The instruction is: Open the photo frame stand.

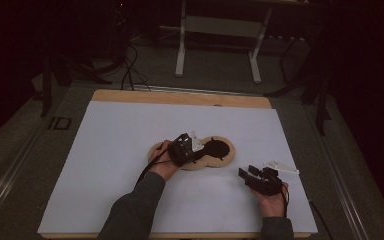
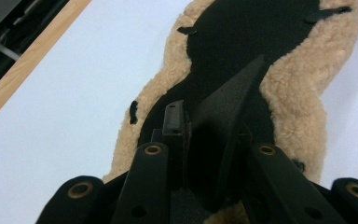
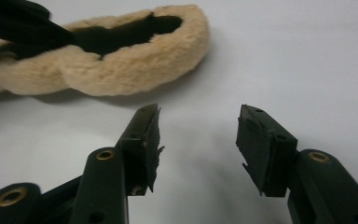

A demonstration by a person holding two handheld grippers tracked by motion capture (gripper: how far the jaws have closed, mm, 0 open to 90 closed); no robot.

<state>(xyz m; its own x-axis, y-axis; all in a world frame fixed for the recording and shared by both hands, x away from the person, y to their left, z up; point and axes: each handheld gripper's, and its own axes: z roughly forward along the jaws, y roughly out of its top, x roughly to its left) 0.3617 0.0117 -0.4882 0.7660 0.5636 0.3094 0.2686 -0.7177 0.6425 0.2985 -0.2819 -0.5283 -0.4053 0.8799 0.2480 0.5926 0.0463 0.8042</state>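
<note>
My left claw (image 1: pixel 194 148) sits on the tan, fleecy, peanut-shaped pad with a black fabric middle (image 1: pixel 219 151), which lies flat on the white sheet covering the table (image 1: pixel 110 150), a little right of the sheet's centre and nearer its near edge than its far one. In the left gripper view my two black jaws rise over the black middle of the pad (image 2: pixel 242 42), and a stiff black flap of that fabric (image 2: pixel 230 100) stands up between them, lifted off the fleece and tilted toward the right jaw. The jaws are drawn in close about this flap and appear to pinch its lower part, though the spot where pad meets fabric is dark and I cannot make out the contact plainly. The fleece border (image 2: pixel 293 98) runs along both sides of the black middle, with small black tabs (image 2: pixel 133 112) poking out at its edge.

My right claw (image 1: pixel 247 175) rests well apart from the pad, toward the near right corner of the sheet, with my right hand (image 1: pixel 272 197) behind it close to the near edge. In the right gripper view its jaws stand apart with bare white sheet (image 3: pixel 200 154) between them; they hold nothing. The worn black pads (image 3: pixel 153 140) on the jaws face each other across the gap, and the fleecy pad (image 3: pixel 135 60) lies beyond them, toward the far left of that view.

The wooden table edge (image 1: pixel 180 96) shows past the sheet's far edge.
</note>
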